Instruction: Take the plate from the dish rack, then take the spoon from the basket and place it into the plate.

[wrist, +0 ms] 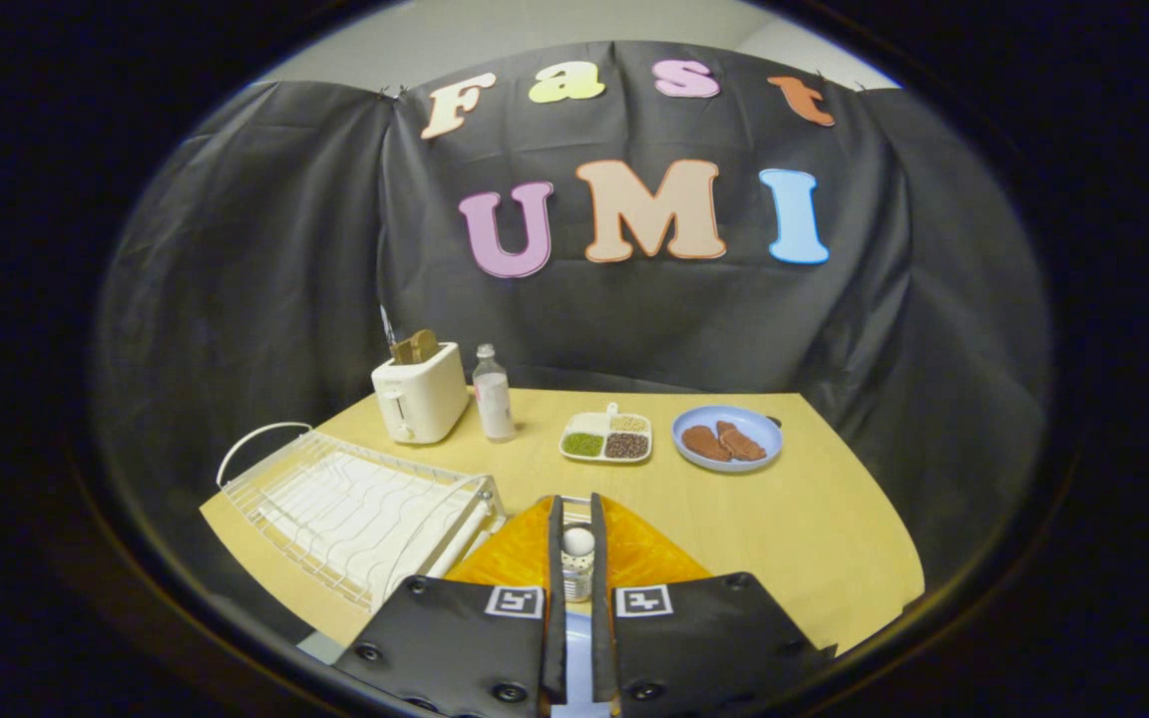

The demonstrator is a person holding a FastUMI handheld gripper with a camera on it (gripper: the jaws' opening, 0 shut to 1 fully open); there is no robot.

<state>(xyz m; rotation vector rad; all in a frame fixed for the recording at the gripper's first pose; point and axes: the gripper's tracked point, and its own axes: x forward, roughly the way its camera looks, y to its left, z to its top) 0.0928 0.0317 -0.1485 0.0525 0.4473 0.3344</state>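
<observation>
Two fingers [575, 558] nearly closed, spoon [577, 543] between

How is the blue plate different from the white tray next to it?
The blue plate is round; the white tray is squarish, split into compartments. The plate holds two flat brown pieces; the tray holds green, dark and pale grains. Both lie flat on the table, beyond the gripper, whose fingers stand close around a small white round thing.
</observation>
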